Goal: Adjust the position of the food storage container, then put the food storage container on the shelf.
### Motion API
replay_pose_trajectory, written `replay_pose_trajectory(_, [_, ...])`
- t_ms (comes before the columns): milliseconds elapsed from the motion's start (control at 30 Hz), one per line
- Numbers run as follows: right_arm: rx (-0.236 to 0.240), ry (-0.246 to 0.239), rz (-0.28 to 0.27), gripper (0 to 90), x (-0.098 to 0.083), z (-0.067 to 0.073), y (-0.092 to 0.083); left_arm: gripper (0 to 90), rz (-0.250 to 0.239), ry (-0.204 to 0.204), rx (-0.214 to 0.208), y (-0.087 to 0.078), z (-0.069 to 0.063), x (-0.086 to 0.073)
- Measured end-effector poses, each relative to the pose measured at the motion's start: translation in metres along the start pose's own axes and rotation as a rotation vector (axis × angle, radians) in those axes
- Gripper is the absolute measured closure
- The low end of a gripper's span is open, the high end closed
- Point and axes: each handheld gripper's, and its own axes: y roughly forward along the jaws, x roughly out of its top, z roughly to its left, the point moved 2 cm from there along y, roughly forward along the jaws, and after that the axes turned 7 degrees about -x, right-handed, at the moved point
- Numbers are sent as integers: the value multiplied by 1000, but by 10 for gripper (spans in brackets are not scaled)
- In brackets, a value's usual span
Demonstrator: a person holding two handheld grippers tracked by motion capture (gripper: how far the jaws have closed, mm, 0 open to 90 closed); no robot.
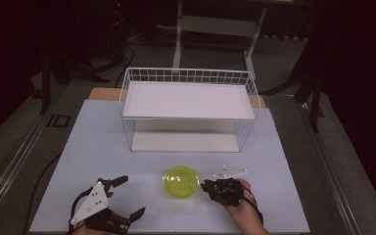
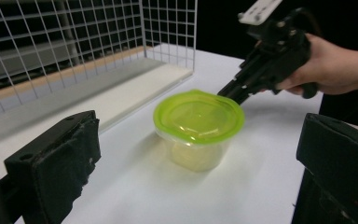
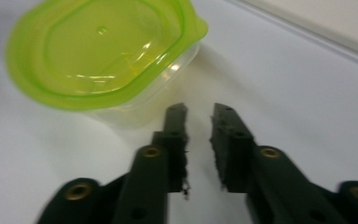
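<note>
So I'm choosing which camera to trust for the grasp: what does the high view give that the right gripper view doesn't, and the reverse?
High view alone: the whole white wire-mesh shelf rack, the left gripper with jaws wide apart, and the right gripper seen from outside, just right of the container. Right gripper view alone: a close look at that gripper's jaws, standing a little apart with nothing between them, tips beside the container's wall. Both: the clear plastic container with the lime-green lid on the white table.
</note>
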Motion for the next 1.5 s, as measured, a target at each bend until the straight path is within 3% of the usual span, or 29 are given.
replay_pose_trajectory(33, [-4,-1,-11,649,0,0,-5,2,-6,4,8,0,-1,1])
replay_pose_trajectory(100, [-14,-15,-55,510,1,-1,-16,2,-1,-38,-21,1,0,6])
replay_pose_trajectory(167, [-17,-30,-95,372,2,-1,-26,2,4,-47,-23,2,0,10])
replay_pose_trajectory(267, [30,-63,-133,182,4,0,-37,2,59,-41,-17,5,0,16])
replay_pose_trajectory(300, [55,-80,-124,134,4,0,-39,2,76,-33,-10,6,0,18])
replay_pose_trajectory(333, [70,-90,-134,121,4,1,-41,2,78,-43,-33,7,0,20])
replay_pose_trajectory(400, [57,-105,-160,133,4,2,-44,2,97,-142,-43,13,6,23])
replay_pose_trajectory(433, [71,-88,-155,142,5,2,-43,2,83,-169,-48,15,8,25])
replay_pose_trajectory(533, [72,-57,-196,152,11,-2,-45,42,103,-212,-8,24,13,29])
replay_pose_trajectory(600, [75,-66,-217,165,17,-5,-45,83,152,-236,47,33,16,30])
replay_pose_trajectory(633, [86,-54,-224,167,20,-8,-43,109,171,-261,54,39,19,29])
replay_pose_trajectory(667, [90,-25,-201,182,23,-11,-41,138,176,-307,31,44,22,28])
replay_pose_trajectory(700, [138,25,-177,186,26,-15,-37,155,181,-356,30,49,26,26])
replay_pose_trajectory(733, [188,91,-165,181,28,-18,-34,159,184,-382,35,53,29,24])
replay_pose_trajectory(767, [199,135,-163,179,30,-21,-30,193,188,-408,33,57,31,22])
replay_pose_trajectory(833, [214,166,-131,132,34,-22,-22,233,199,-460,45,65,36,16])
replay_pose_trajectory(933, [234,205,-100,141,38,-19,-10,253,208,-602,19,75,43,6])
replay_pose_trajectory(967, [238,235,-95,149,39,-18,-7,314,204,-622,5,77,43,3])
replay_pose_trajectory(1067, [255,255,-65,194,40,-16,-1,337,237,-644,4,85,43,-2])
replay_pose_trajectory(1167, [212,245,-33,267,41,-12,6,409,256,-690,-23,93,42,-8])
replay_pose_trajectory(1200, [216,259,-26,335,40,-12,7,436,257,-704,-34,95,42,-10])
replay_pose_trajectory(1267, [236,298,-4,371,37,-11,11,504,273,-707,-46,98,40,-12])
replay_pose_trajectory(1333, [249,348,32,491,34,-10,13,592,268,-725,-58,98,38,-13])
replay_pose_trajectory(1400, [252,346,52,561,32,-9,14,636,270,-720,-66,99,35,-13])
replay_pose_trajectory(1433, [265,358,63,641,31,-8,15,665,264,-718,-78,98,34,-13])
replay_pose_trajectory(1500, [291,387,67,684,29,-8,16,687,272,-713,-73,97,32,-12])
